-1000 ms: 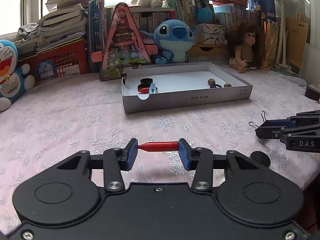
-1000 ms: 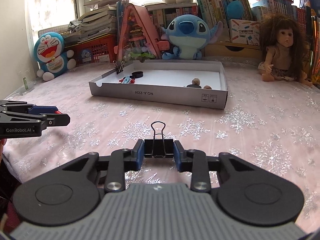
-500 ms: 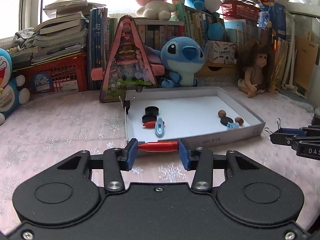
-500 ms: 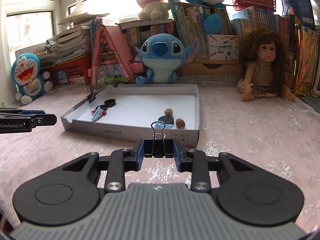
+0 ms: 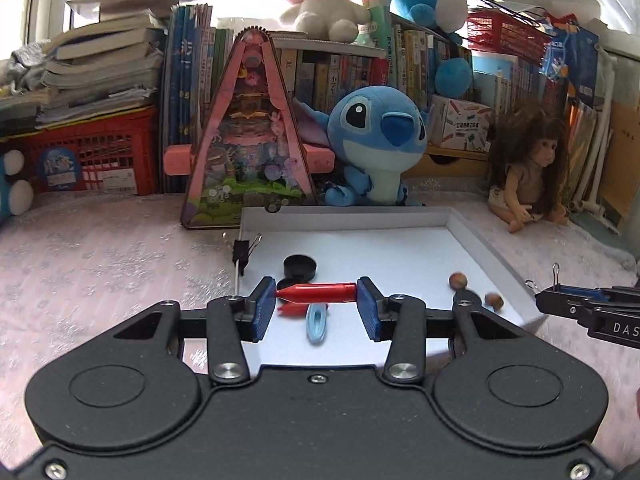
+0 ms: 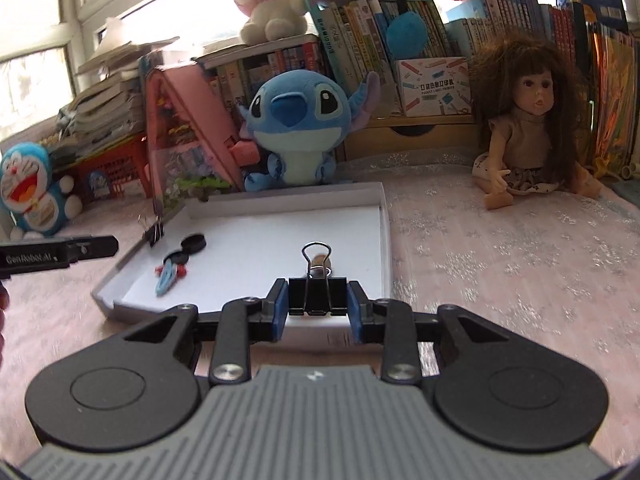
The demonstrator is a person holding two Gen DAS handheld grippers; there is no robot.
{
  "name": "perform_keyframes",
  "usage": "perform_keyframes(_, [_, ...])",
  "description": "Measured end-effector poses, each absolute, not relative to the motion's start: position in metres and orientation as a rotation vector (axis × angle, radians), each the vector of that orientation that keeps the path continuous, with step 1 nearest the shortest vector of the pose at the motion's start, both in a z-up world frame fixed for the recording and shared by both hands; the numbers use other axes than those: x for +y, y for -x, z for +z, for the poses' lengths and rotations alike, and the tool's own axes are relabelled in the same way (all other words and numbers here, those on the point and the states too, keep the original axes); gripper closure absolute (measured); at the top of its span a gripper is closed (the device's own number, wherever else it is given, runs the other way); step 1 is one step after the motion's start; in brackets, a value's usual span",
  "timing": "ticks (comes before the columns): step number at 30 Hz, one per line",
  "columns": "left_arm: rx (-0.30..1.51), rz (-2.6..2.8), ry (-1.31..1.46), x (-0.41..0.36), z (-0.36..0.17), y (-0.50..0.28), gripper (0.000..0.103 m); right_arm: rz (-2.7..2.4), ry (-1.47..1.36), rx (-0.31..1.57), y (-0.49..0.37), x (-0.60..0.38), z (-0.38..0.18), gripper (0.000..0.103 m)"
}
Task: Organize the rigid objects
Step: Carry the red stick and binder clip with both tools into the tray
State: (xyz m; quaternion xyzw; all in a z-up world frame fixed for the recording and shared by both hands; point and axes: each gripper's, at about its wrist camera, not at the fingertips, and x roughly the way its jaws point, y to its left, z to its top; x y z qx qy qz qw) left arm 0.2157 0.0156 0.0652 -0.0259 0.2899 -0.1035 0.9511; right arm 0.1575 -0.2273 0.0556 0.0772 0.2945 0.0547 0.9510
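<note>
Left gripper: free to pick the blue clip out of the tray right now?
Probably not: the left gripper is shut on a red piece, so nothing else fits. The blue clip lies unobstructed in the white tray.

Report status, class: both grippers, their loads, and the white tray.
Left gripper clamps red bullet-shaped plastic piece. Right gripper clamps black metal binder clip. Both over shallow white cardboard tray. Nothing blocking.
</note>
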Motion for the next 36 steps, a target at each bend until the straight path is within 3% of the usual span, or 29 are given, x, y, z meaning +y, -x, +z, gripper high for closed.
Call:
perform_keyframes(15, [0.725,-0.180,0.044,-0.017,0.039,-0.339,0.061,0.118,-0.253,0.726,-0.261,-0.236,0.041,0.067])
perform_keyframes(36, [0.747,-0.155,-0.003,-0.028,0.004,-0.366,0.061,0.100,-0.154,0.694,-0.279,-0.223,0.004,0.067])
